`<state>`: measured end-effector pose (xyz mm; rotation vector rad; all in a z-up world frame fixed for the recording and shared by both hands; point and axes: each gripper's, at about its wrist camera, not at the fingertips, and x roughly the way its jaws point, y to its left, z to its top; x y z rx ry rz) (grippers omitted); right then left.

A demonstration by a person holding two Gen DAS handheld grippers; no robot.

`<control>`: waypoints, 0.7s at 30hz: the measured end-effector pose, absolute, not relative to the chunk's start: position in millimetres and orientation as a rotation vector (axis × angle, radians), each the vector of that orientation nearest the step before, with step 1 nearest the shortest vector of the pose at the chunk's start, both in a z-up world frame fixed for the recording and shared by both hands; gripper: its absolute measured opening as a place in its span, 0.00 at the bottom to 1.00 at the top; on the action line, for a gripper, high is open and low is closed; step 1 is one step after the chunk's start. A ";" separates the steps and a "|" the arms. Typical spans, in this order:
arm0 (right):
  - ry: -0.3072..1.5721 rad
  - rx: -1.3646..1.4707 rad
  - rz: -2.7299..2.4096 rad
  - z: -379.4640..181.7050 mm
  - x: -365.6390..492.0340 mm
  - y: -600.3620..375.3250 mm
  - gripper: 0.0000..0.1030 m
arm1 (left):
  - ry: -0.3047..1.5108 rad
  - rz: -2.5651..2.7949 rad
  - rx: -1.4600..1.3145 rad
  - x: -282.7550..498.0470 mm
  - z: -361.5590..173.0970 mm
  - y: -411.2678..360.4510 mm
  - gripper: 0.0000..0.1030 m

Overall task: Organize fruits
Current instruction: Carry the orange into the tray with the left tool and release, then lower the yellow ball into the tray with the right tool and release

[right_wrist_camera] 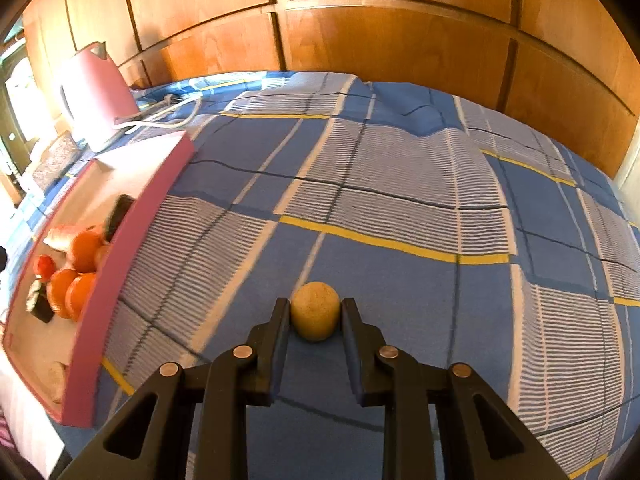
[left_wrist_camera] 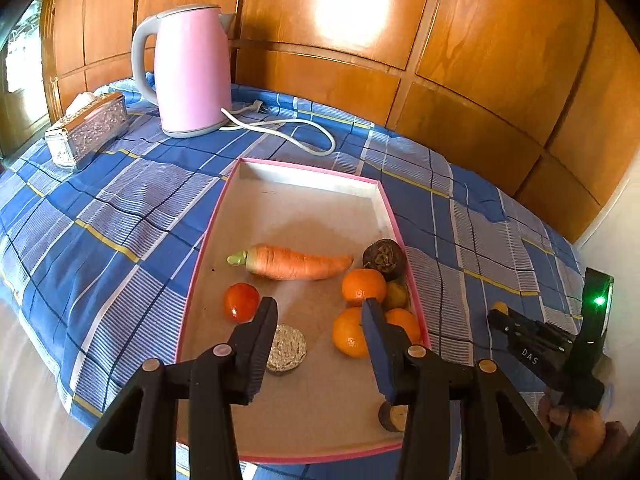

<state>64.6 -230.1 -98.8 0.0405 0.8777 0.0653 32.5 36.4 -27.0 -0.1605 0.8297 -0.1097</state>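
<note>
A pink-rimmed tray [left_wrist_camera: 388, 204] lies on the blue checked cloth and holds a carrot [left_wrist_camera: 296, 263], a tomato [left_wrist_camera: 241, 302], three oranges [left_wrist_camera: 362, 285], a dark round fruit [left_wrist_camera: 385, 259] and a foil-wrapped disc [left_wrist_camera: 287, 349]. My left gripper [left_wrist_camera: 320, 312] is open and empty above the tray's near half. My right gripper [right_wrist_camera: 315, 312] is shut on a round tan fruit [right_wrist_camera: 315, 311] over the cloth, right of the tray [right_wrist_camera: 132, 240]. The right gripper also shows in the left wrist view [left_wrist_camera: 500, 312].
A pink kettle [left_wrist_camera: 188, 72] with a white cord [left_wrist_camera: 288, 130] and a silver tissue box [left_wrist_camera: 88, 130] stand at the back left. Wooden panels [left_wrist_camera: 460, 60] rise behind the cloth-covered surface [right_wrist_camera: 400, 184]. A small brown round object [left_wrist_camera: 394, 416] lies in the tray's near right corner.
</note>
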 end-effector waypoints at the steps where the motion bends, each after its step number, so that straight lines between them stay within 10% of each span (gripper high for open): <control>1: 0.873 0.037 0.077 -96.1 64.0 -226.1 0.24 | 0.828 -0.108 -0.160 31.5 -27.0 37.3 0.43; 21: 0.877 0.053 0.519 -54.1 63.6 -99.4 0.34 | 0.784 -0.007 -0.190 16.4 -21.1 69.7 0.64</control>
